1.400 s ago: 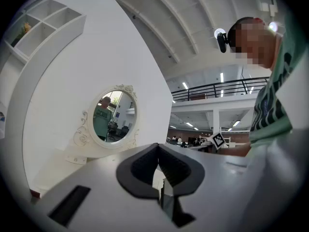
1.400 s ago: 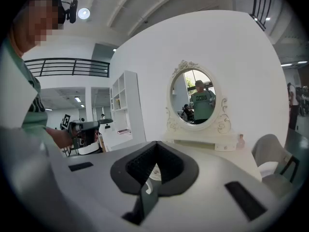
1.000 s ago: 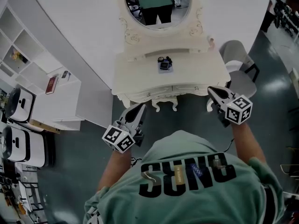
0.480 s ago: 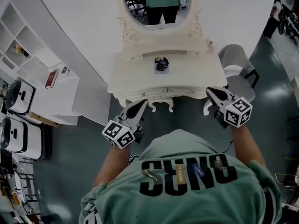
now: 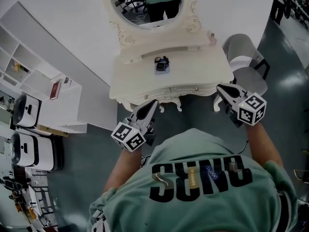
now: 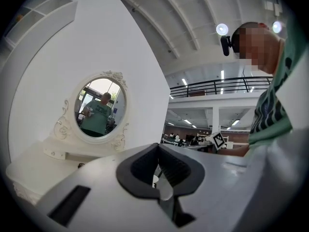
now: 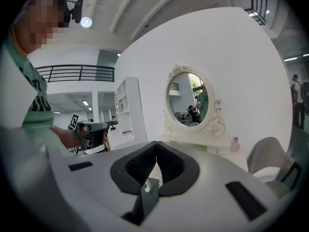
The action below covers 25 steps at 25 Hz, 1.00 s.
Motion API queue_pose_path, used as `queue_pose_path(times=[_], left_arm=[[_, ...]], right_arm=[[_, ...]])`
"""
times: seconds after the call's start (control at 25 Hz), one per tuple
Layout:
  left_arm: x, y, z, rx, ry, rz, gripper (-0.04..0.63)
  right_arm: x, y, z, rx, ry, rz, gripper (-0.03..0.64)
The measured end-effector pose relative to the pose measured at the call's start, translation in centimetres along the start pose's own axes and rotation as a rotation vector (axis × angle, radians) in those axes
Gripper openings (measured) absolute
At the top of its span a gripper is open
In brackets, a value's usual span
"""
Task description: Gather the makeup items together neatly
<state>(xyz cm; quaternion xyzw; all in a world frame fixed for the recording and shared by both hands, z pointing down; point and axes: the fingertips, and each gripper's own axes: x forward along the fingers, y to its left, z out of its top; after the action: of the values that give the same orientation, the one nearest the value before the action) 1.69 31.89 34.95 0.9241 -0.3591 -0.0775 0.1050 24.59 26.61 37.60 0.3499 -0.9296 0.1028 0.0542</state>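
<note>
A small cluster of dark makeup items lies near the back middle of the white dressing table. A little pink bottle stands at the table's back right corner, and it also shows in the right gripper view as the pink bottle. My left gripper is shut and empty, its tip just short of the table's front edge. My right gripper is shut and empty too, at the table's front right corner. In their own views the left gripper and right gripper have their pads pressed together.
An oval mirror rises behind the table. A grey chair stands to the table's right. White shelves run along the wall on the left, with white machines on the floor beside them.
The person has stepped closer to the dressing table. Both shut grippers have moved forward toward its front edge, the left one the most.
</note>
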Motion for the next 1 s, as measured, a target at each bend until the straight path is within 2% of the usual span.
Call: queue_pose_path(times=[0.16, 0.4, 0.6, 0.76, 1.0], left_arm=[[0.7, 1.9, 0.0, -0.01, 0.0, 0.0, 0.009], [2.4, 8.4, -0.6, -0.035, 0.002, -0.037, 0.009], [5.2, 17.1, 0.5, -0.046, -0.005, -0.095, 0.011], [8.0, 24.8, 2.4, -0.042, 0.021, -0.153, 0.009], [11.4, 35.2, 5.2, -0.028, 0.073, -0.208, 0.009]], right_arm=[[1.6, -0.9, -0.8, 0.01, 0.018, 0.0, -0.005], [7.3, -2.7, -0.8, 0.009, 0.049, -0.03, -0.005], [14.4, -5.3, 0.4, -0.001, 0.066, -0.088, -0.005], [21.4, -7.7, 2.8, 0.022, 0.045, -0.137, -0.005], [31.8, -10.2, 5.6, 0.041, 0.052, -0.152, -0.005]])
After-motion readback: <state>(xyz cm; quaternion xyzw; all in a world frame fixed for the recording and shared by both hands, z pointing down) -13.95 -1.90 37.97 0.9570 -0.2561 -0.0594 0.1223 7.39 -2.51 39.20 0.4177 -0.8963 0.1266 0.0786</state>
